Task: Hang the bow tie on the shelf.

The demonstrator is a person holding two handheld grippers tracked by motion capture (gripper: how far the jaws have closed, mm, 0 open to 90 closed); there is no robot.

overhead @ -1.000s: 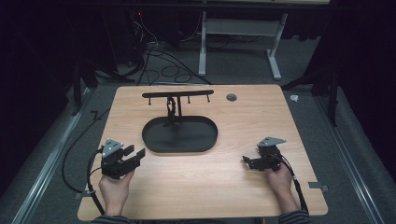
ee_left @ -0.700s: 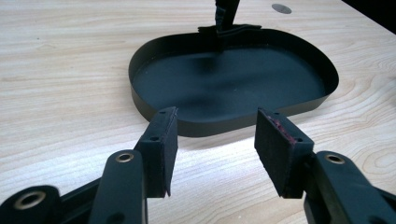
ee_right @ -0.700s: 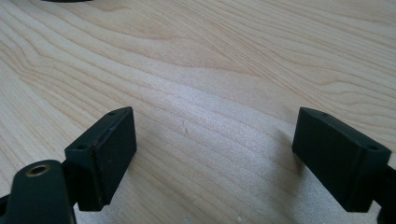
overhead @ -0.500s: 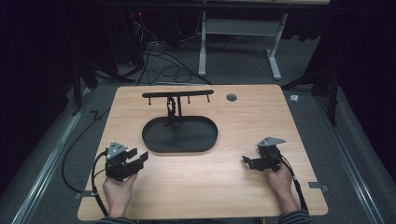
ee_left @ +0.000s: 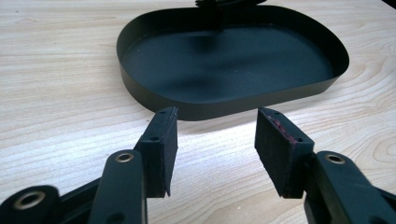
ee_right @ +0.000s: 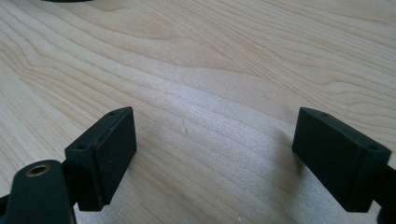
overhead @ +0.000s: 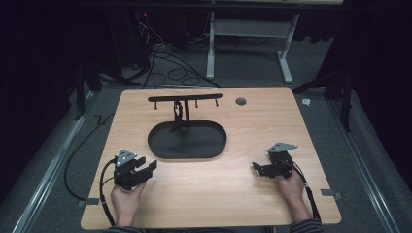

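Room: dark, grey floor (overhead: 58,155), cables behind. Light wooden bench (overhead: 243,194). Black oval metal tray with upright hook-bar stand (overhead: 187,141): centre-left of bench, long axis crosswise, bar parallel. Left gripper (overhead: 150,167): just beside tray's near-left rim, pointing at it, fingers wide, empty. Right gripper (overhead: 256,168): well apart, fingers wide, empty.

Two black padded jaws of the left gripper (ee_left: 212,149) stand apart over a pale wood-grain tabletop (ee_left: 56,93), nothing between them. Just beyond lies a shallow black oval metal tray (ee_left: 224,105) with a low upright rim; a dark post (ee_left: 210,11) rises from its far side, cut off by the frame's edge.
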